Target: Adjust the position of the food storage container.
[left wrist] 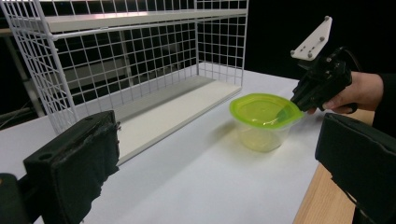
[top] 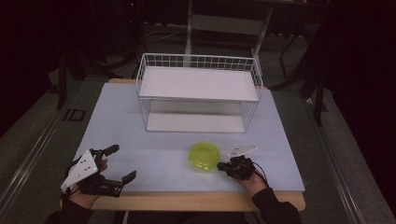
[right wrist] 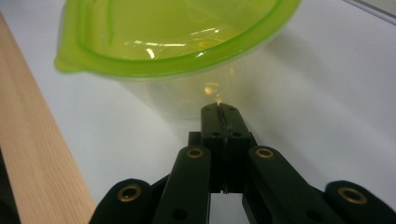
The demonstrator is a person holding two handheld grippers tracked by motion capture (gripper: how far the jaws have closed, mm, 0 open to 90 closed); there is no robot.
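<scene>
Dark surroundings frame a white table with a wooden front edge, and a white wire rack stands at its far side. Nearer the person sits a tub with a lime-green lid, directly ahead of the right gripper. That gripper's jaws are pressed flat together with nothing between them, and in the right gripper view their joined tips point at the tub wall just under the lid rim, so close that they seem to meet it; actual contact cannot be told. In the left gripper view the right gripper sits at the tub's far edge, its tips against the lid rim. The left gripper rests well apart from the tub, toward the table's front corner, jaws spread wide and holding nothing; the tub lies beyond them, nearer the right-hand jaw in its own view. The tub is small and round, its body clear and faintly yellowish, tapering toward the base, capped by a translucent green lid with a raised rim and a small tab at one side. It stands upright on the table in front of the rack's lower shelf.
</scene>
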